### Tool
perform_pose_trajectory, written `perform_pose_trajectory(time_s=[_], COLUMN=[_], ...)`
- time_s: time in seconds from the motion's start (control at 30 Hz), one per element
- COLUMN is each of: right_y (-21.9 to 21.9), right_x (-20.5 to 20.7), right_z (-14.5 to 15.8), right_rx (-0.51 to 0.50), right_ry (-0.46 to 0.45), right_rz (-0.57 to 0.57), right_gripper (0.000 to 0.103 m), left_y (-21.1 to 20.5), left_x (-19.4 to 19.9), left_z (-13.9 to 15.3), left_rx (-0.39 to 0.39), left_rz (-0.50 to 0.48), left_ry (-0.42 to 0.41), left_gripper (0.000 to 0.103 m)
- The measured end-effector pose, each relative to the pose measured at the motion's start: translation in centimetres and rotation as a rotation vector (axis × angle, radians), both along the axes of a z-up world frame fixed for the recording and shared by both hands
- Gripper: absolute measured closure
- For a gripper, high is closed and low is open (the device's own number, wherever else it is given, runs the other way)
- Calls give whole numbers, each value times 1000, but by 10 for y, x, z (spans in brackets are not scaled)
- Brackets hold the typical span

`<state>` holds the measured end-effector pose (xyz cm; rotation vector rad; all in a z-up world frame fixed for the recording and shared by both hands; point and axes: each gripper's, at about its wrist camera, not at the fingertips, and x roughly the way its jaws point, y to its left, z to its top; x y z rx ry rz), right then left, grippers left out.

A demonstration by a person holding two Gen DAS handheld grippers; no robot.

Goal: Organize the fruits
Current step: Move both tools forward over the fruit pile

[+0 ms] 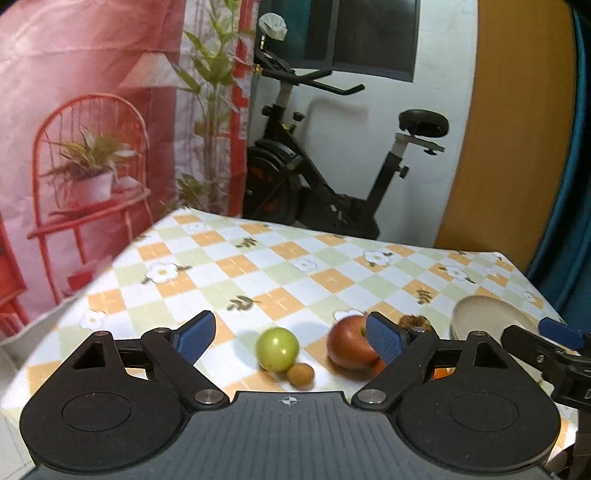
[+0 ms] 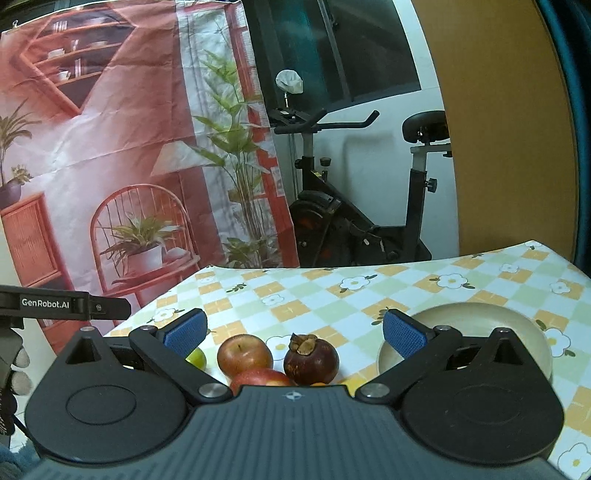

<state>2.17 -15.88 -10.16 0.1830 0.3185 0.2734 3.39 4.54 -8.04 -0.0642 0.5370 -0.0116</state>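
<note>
Two tongs wide open and empty: left tongs (image 1: 291,338) straddling green fruit (image 1: 277,349) on the surface (image 1: 258,266), right tongs (image 2: 295,338) framing apple (image 2: 244,354) and mangosteen (image 2: 311,357), plate (image 2: 480,317) rightward.

A checked tablecloth (image 1: 258,266) in orange, green and white squares, printed with white flowers and leaf sprigs, is spread over the table. A printed backdrop (image 1: 92,129) showing a red chair, a potted plant and tall greenery is hung behind the table's far left edge. A black exercise bike (image 1: 332,177) is positioned behind the table, against a white wall beneath a dark window (image 1: 369,33). An orange-brown panel (image 1: 517,129) is seen at right.
</note>
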Motion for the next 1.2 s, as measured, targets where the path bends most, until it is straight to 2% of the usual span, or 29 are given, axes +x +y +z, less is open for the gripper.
perform_pose_trajectory(time_s=[0.23, 0.57, 0.67, 0.87, 0.97, 1.03, 1.13, 1.2], right_y=[2, 11, 9, 2, 3, 4, 11, 20], right_x=[-3, -8, -4, 0, 0, 1, 1, 2], right_z=[-18, -27, -29, -34, -34, -34, -32, -29], right_rx=[-20, -106, -105, -66, -48, -42, -57, -115], right_ry=[78, 118, 141, 191, 201, 206, 203, 193], right_rz=[0, -7, 19, 48, 83, 105, 142, 179], right_gripper=[0, 0, 0, 0, 0, 3, 12, 29], left_y=[-1, -13, -16, -9, -1, 4, 10, 13], left_x=[5, 8, 9, 15, 19, 20, 21, 21], left_z=[-17, -23, -26, -32, -31, -30, -27, -27], left_rx=[-49, 26, 48, 36, 10, -3, -5, -1], left_rz=[-59, -79, -86, -74, -58, -58, -53, -51], left_ry=[46, 99, 100, 129, 142, 146, 130, 123], left_gripper=[13, 15, 15, 20, 30, 35, 39, 45])
